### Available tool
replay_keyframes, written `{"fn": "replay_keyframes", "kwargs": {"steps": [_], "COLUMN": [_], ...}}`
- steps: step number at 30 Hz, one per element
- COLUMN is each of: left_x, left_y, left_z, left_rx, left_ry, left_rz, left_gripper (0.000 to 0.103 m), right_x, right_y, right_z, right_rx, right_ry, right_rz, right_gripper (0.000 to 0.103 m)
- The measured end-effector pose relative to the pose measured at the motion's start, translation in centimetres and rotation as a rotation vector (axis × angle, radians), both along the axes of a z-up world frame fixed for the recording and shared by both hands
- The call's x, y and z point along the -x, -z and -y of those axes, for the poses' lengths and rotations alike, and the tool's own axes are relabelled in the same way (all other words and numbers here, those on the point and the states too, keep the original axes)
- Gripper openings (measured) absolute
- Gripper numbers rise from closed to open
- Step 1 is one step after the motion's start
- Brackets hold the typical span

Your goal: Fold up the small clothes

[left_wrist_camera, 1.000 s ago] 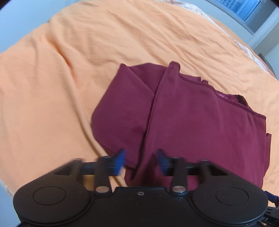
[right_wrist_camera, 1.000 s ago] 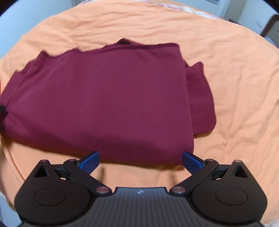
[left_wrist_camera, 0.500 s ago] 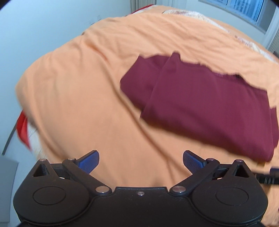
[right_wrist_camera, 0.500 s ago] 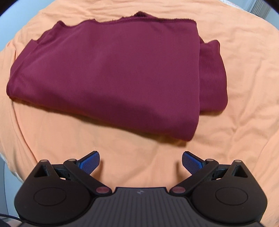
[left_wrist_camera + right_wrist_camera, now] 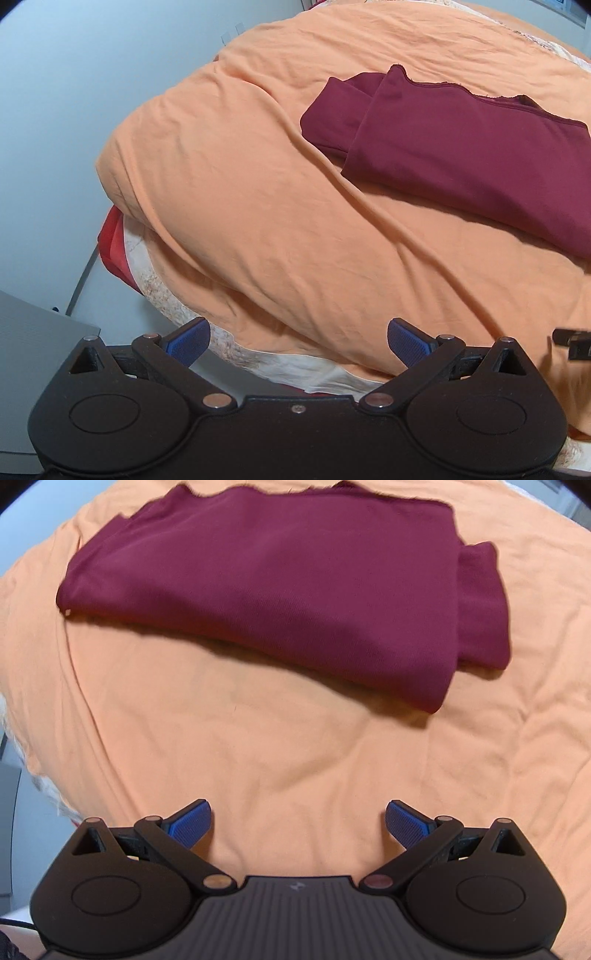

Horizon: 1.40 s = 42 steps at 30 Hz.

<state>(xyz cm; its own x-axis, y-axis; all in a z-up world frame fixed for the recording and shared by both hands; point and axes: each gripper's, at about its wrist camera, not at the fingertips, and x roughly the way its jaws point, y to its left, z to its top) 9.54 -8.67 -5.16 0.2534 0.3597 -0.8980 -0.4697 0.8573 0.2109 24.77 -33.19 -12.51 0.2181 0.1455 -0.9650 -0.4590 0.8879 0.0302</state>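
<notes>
Right wrist view shows your right claw (image 5: 298, 821) spread wide and empty over the orange duvet (image 5: 295, 757), well short of the maroon garment (image 5: 277, 579). Your left claw (image 5: 298, 341) is equally spread and empty at the bed's near left corner. A careless pinch risks taking only the top layer, or duvet with it, and dragging the stack apart. The garment lies folded in a flat layered rectangle mid-bed, a narrower flap protruding at one end, its far edge ragged.
</notes>
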Motion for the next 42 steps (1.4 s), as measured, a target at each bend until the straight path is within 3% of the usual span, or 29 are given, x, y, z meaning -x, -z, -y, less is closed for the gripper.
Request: {"fn": "replay_keyframes", "kwargs": {"steps": [5,9,12,17,21,25,28,33,38,42], "left_x": [1.4,3.7,5.5,6.8,4.8,1.0,-2.5,-5.7,-8.3,-9.4], "left_y": [0.3,0.5,0.7,0.7,1.7,2.8,3.1,2.4,4.6,5.4], "left_z": [0.2,-0.2,-1.0,-2.1,-2.5,-2.7,-2.8,-3.2,-5.3,-7.1], "left_rx": [-0.003,-0.006,0.029,0.149,0.242,0.295,0.303,0.320,0.385,0.421], "left_ry": [0.012,-0.041,-0.121,-0.204,-0.211,-0.167,-0.110,-0.025,-0.121,-0.140], "left_rz": [-0.036,-0.045,-0.032,0.057,0.073,0.053,0.048,0.150,0.114,0.110], "left_gripper": [0.102,0.102,0.102,0.102,0.102,0.102,0.102,0.102,0.102,0.102], "right_x": [0.0,1.2,2.1,3.4,4.2,2.9,1.2,-2.4,-4.4,-5.9], "right_y": [-0.7,-0.1,-0.6,-0.9,-1.2,-2.1,-3.5,-5.7,-5.3,-4.2], "right_z": [-0.3,-1.9,-3.7,-5.5,-5.0,-3.2,-2.2,-2.0,-4.9,-8.0], "right_rx": [0.001,0.025,0.026,0.048,0.073,0.078,0.073,-0.009,0.041,0.072], "right_ry": [0.017,-0.053,-0.149,-0.297,-0.324,-0.244,-0.153,-0.035,-0.142,-0.211], "right_rz": [0.018,0.004,0.028,0.072,0.084,0.104,0.169,0.274,0.268,0.326], "right_gripper": [0.103,0.103,0.103,0.103,0.103,0.103,0.103,0.103,0.103,0.103]}}
